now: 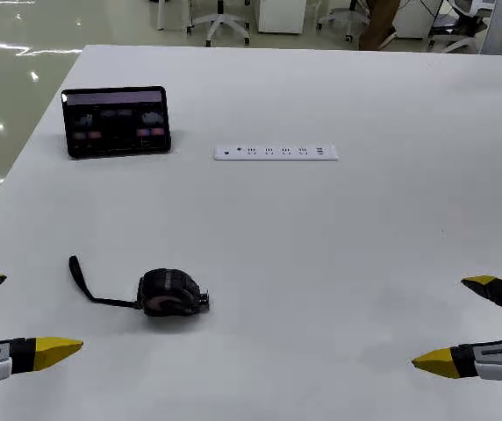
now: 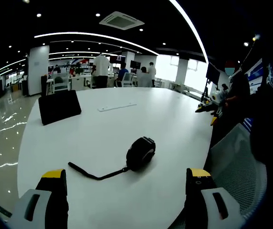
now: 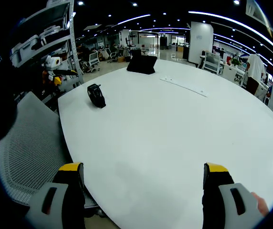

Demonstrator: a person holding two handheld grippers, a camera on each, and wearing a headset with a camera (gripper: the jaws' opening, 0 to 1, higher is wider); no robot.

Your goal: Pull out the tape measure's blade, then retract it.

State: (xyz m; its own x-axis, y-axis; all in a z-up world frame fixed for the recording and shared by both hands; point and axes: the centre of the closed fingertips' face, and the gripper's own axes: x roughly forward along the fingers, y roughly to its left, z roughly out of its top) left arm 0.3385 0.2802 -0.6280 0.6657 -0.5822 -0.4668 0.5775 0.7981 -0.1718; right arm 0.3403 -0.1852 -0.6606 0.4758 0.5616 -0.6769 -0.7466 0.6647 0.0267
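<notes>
The tape (image 1: 172, 293) lies on the white tabletop (image 1: 339, 246), close to the left gripper (image 1: 44, 313) and well apart from the right gripper (image 1: 437, 320). Its blade is all inside. Its black strap (image 1: 89, 285) lies flat, out toward the left.

Both grippers hold nothing. The left fingers (image 1: 53, 351) are spread wide, and so are the right fingers (image 1: 435, 361).

What could go wrong? The tabletop looks very smooth, so I think the tape could slide away if a finger bumps it. The case is round, so it may slip or roll in a weak grip. The tip of the blade is tiny and hard to pinch. A finger might catch the strap and only drag the tape along. If the blade is let go too fast, it may snap back and make the case jump.

The tabletop is big, white and bare near the tape. Far back stand a dark tablet (image 1: 117, 121) and a white power strip (image 1: 276, 152). Past the edge is a shiny floor (image 1: 14, 53). The room is a big office with bright ceiling lights (image 2: 79, 36), and people (image 2: 102, 64) stand far off. A gray mesh chair (image 3: 29, 143) sits by the tabletop.
</notes>
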